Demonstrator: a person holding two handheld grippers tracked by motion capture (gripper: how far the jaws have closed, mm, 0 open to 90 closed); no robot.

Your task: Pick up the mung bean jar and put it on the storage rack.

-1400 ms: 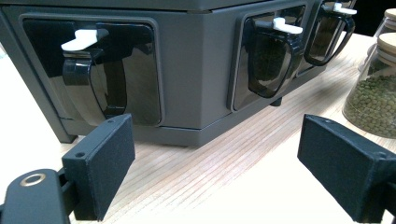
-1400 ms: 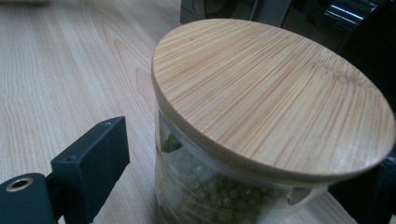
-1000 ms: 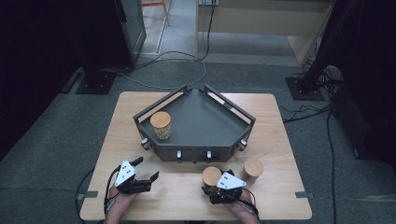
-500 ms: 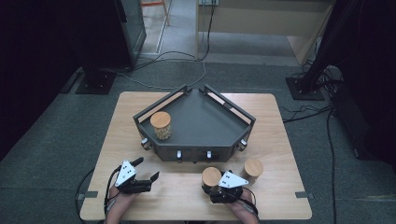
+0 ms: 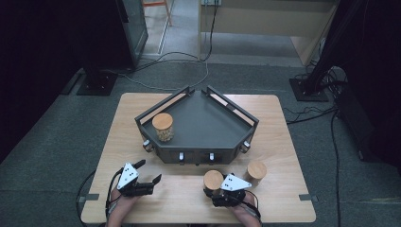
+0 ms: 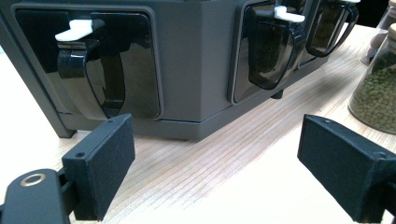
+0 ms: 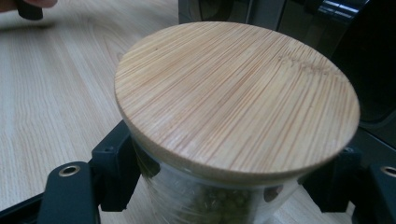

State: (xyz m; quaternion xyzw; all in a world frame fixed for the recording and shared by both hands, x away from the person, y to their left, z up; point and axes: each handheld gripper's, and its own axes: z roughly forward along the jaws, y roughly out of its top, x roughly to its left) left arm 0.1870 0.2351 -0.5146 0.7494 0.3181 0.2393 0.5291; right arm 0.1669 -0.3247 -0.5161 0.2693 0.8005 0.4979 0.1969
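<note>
Right gripper view shows the right gripper (image 7: pixel 224 186) hugging a jar (image 7: pixel 233 116) of green beans under its wood lid; the jaws have just squeezed in on the glass. High view puts this jar (image 5: pixel 213 180) on the table (image 5: pixel 283 142), just in front of the tray (image 5: pixel 203 123). Nearby, the left gripper (image 5: pixel 150 172) rests with its jaws wide apart, gripping nothing.

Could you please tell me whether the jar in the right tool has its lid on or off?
On. The bamboo lid sits flat across the jar top, and the right tool is closed on the glass just beneath it.
</note>
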